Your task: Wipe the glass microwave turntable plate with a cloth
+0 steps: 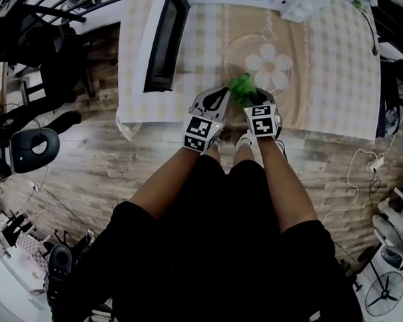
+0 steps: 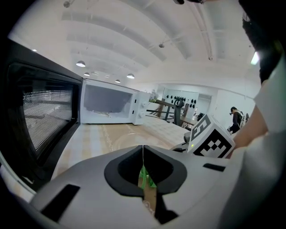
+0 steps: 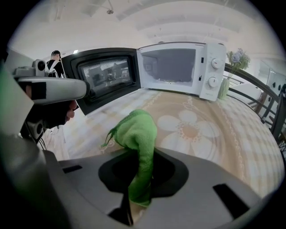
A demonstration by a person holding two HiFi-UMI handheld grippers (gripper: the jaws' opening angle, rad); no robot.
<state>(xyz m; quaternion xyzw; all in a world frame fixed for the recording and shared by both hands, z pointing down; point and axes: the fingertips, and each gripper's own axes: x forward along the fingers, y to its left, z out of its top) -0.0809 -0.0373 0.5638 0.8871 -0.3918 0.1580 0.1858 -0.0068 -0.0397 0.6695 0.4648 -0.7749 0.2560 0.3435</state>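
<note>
While the plate [image 1: 260,62] is lying flat on the worktop [image 1: 332,98] before the open microwave [image 3: 178,67], the right gripper [image 3: 142,156] is clenching a green cloth [image 3: 136,134] at its near edge, seemingly readying a wipe. The left gripper [image 2: 143,151] is hovering alongside, fingers pressed together, apparently empty. A checked tablecloth [image 1: 336,44] is covering the worktop above a wood floor [image 1: 122,167].

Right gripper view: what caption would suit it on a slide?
Right gripper clamps a green cloth before the glass turntable plate, with the open microwave behind.
</note>
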